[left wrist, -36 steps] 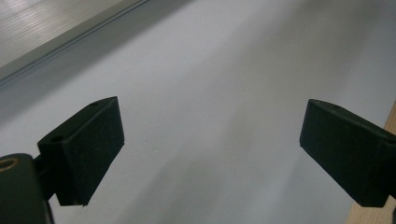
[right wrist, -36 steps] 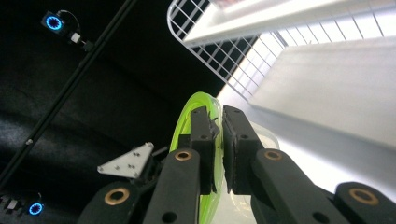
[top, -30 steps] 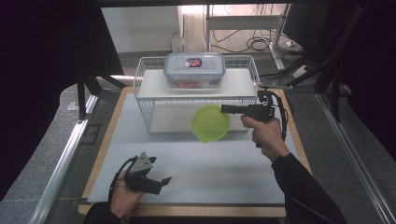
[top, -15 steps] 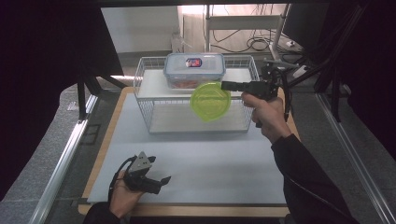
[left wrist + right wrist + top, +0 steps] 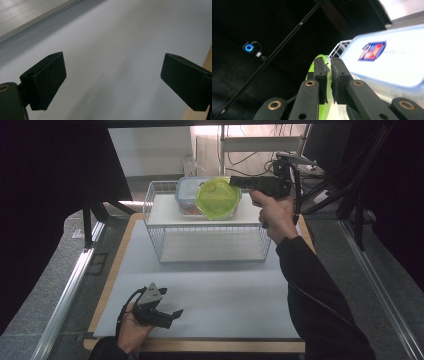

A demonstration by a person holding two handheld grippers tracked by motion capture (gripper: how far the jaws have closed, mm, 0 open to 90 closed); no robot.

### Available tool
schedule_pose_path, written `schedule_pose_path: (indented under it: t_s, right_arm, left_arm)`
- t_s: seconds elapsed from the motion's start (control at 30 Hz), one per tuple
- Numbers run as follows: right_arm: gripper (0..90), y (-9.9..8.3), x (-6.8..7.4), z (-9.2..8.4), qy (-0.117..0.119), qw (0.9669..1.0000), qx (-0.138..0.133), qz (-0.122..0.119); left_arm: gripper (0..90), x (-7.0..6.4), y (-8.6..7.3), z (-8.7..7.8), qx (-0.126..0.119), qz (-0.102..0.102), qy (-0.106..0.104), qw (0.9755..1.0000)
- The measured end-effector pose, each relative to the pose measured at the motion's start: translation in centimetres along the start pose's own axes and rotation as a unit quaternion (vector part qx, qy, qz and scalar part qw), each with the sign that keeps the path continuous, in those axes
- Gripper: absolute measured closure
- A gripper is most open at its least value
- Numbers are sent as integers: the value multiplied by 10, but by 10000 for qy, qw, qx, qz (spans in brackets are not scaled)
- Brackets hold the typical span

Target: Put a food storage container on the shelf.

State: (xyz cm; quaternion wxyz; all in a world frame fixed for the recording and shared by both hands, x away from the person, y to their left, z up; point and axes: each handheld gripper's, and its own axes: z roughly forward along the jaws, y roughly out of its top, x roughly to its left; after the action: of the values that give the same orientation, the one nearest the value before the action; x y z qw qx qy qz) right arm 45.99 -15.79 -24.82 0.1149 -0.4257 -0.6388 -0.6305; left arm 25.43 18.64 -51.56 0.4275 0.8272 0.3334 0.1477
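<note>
High view with both gripper views. The right hand (image 5: pixel 274 215) is raised at about 1 o'clock of the worktop (image 5: pixel 210 295), forearm in a dark sleeve (image 5: pixel 320 305) stretching up from the bottom edge, and carries the right gripper (image 5: pixel 234 180) level, pointing toward 9 o'clock. Its jaws are clenched on the rim of a green plate (image 5: pixel 216 198); in the right gripper view the two black pads (image 5: pixel 321 72) pinch the thin green edge of the plate (image 5: pixel 313 72) between them with almost no gap. The plate is bright yellow-green, round with a slightly lobed outline, translucent, and is held tilted on edge, its face toward the camera. It hangs over the top shelf of a white wire rack (image 5: pixel 210 237) at 12 o'clock, in front of a clear lidded container (image 5: pixel 186 195) with a blue rim and a red-and-blue label (image 5: pixel 372 51); whether plate and container touch cannot be told. The left hand (image 5: pixel 131 332) rests at 7 o'clock near the worktop's front edge, the left gripper (image 5: pixel 172 316) lying low and pointing toward 3 o'clock. Its jaws are released, standing wide apart over bare white surface, nothing between them.
</note>
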Motion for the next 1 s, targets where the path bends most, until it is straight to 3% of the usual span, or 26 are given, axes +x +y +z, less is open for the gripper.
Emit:
schedule_pose_path:
  t_s: [0.37, 0.6, 0.77, 1.0]
  right_arm:
    - [837, 24, -16, 35, -299, 9984, -452, 169]
    - [834, 34, -27, 45, -546, 9960, -665, 260]
    - [818, 34, -34, 47, -766, 9935, -817, 191]
    - [768, 34, -37, 47, -1318, 9884, -732, -181]
  left_arm:
    - [60, 1, 0, -1, -5, 12, -27, 10000]
    - [61, 1, 0, -1, -14, 16, -60, 10000]
    - [61, 0, 0, 0, -3, 22, -81, 10000]
    - [61, 0, 0, 1, 8, 38, -92, 10000]
